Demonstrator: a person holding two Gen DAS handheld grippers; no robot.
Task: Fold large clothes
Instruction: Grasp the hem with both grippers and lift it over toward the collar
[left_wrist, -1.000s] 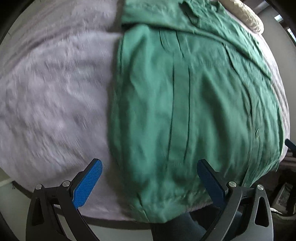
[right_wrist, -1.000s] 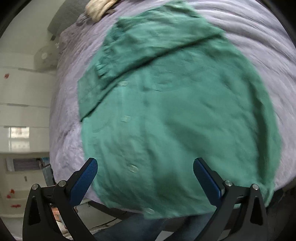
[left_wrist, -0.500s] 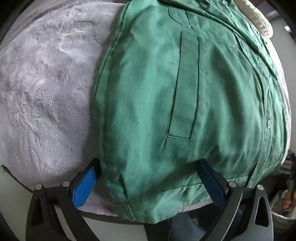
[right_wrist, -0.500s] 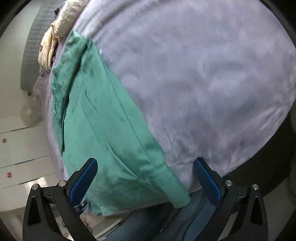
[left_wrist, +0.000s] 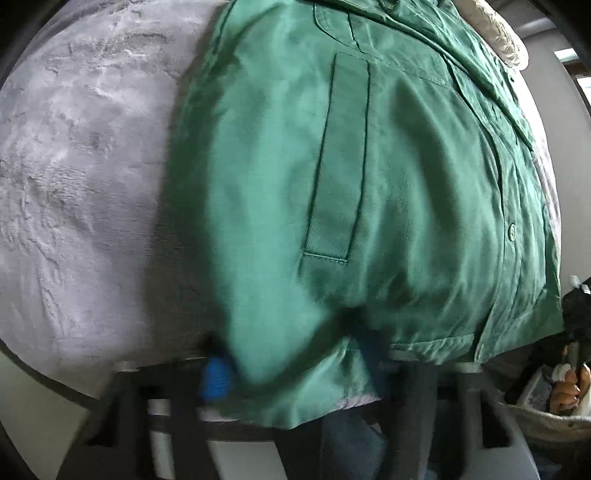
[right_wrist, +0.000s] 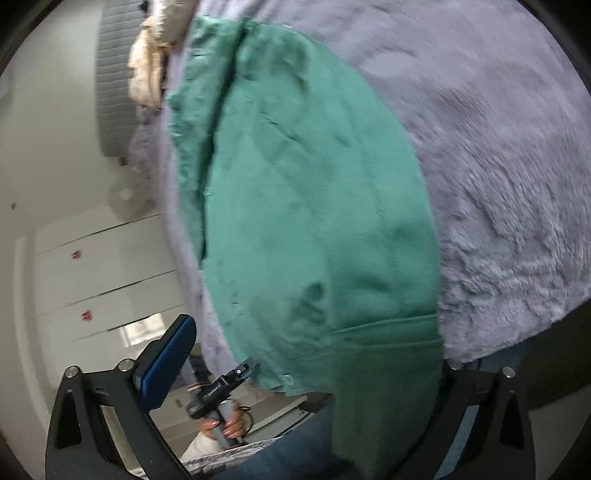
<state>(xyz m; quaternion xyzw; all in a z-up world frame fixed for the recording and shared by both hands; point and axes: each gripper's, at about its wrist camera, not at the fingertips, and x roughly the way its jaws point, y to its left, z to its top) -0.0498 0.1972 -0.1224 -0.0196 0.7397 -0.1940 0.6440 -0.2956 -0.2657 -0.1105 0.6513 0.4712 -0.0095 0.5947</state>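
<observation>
A large green button-up shirt (left_wrist: 369, 184) lies on a fuzzy lilac-grey blanket (left_wrist: 81, 184). In the left wrist view my left gripper (left_wrist: 295, 354) is blurred and closing around the shirt's near hem; a blue pad (left_wrist: 218, 373) shows by the cloth's left edge, and the other finger is hidden. In the right wrist view the shirt (right_wrist: 314, 221) runs from top to bottom on the blanket (right_wrist: 498, 147). My right gripper (right_wrist: 306, 350) is open, with its left finger (right_wrist: 166, 365) off the blanket edge. The hem corner drapes over its right finger, which is hidden.
A cream cloth bundle (right_wrist: 155, 62) lies at the shirt's far end. White drawers (right_wrist: 92, 277) stand beside the bed. The person's hand holding the left gripper's handle (right_wrist: 218, 410) and their jeans show below the blanket's near edge.
My left gripper's fingers have moved inward on the shirt hem, bunching it. My right gripper has swung left, so the shirt's corner now lies over its right finger.
</observation>
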